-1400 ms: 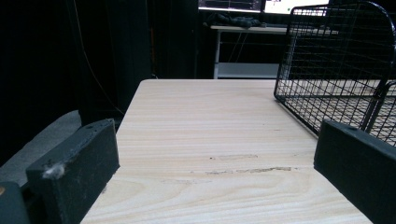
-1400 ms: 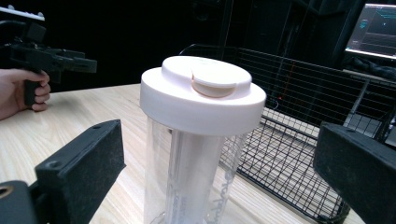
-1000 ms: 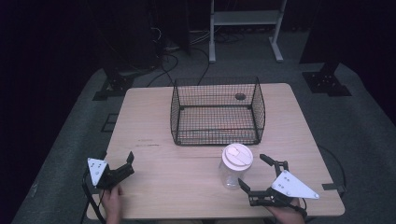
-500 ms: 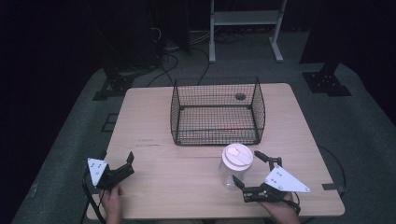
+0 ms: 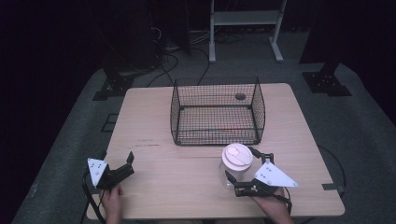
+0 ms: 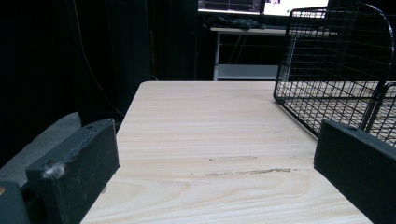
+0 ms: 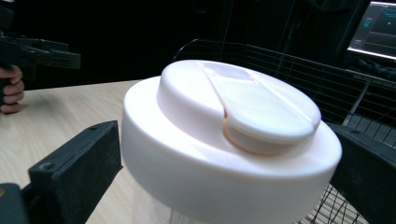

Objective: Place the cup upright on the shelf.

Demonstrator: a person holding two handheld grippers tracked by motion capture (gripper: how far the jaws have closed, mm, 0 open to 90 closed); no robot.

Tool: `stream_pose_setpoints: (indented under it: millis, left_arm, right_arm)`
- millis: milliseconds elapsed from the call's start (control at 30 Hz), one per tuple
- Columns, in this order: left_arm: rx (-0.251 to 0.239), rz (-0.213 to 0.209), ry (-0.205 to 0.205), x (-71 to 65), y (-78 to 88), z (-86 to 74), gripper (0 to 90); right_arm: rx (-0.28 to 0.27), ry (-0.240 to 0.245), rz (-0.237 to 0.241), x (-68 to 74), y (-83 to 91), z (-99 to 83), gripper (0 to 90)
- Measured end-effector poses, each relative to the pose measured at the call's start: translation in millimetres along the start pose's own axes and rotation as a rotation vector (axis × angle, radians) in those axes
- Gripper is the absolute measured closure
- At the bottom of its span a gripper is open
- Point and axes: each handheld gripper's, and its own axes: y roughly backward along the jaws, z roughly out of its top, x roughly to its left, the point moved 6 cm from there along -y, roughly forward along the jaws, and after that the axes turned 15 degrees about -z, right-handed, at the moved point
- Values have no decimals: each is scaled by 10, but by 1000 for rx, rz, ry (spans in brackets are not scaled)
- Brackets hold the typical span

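Two grippers are at work on our wooden table (image 5: 154,116), the biggest thing before us, which fills the middle of the high view with dark floor all round. Next in size is the black wire basket (image 5: 218,112), standing upright on the far half of the table with its open top facing up; in the left gripper view its mesh wall rises at the right, beyond the jaws. Just in front of the basket, near its right front corner and apart from it as far as we can tell, stands the clear jar (image 5: 236,165) with its wide white lid (image 7: 224,126), upright on the near right part of the table. Our right gripper (image 5: 246,167) sits around the jar, its jaws spread wide with one on each side of it; in the right gripper view the lid sits between the two black jaws, and we cannot tell whether either jaw touches it. Our left gripper (image 5: 116,164) rests low at the near left corner of the table, well apart from the jar and basket, its jaws wide apart with only bare wood between them. The left hand (image 5: 112,201) grasps it from below.
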Motion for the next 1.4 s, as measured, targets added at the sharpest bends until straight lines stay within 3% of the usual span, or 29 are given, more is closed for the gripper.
stream_pose_setpoints:
  millis: [267, 933, 1200, 1400]
  left_arm:
    - [-2, -1, 1, -1, 0, 1, 0]
    - [-3, -3, 4, 4, 3, 1, 0]
    - [-3, -1, 3, 3, 2, 1, 0]
    - [-2, -1, 1, 2, 3, 1, 0]
  right_arm:
    - [-6, 10, -16, 5, -39, 5, 31]
    - [34, 40, 10, -8, -113, 148, 47]
    - [4, 52, 11, -22, -96, 293, 48]
    - [-21, 17, 14, -83, -101, 428, 48]
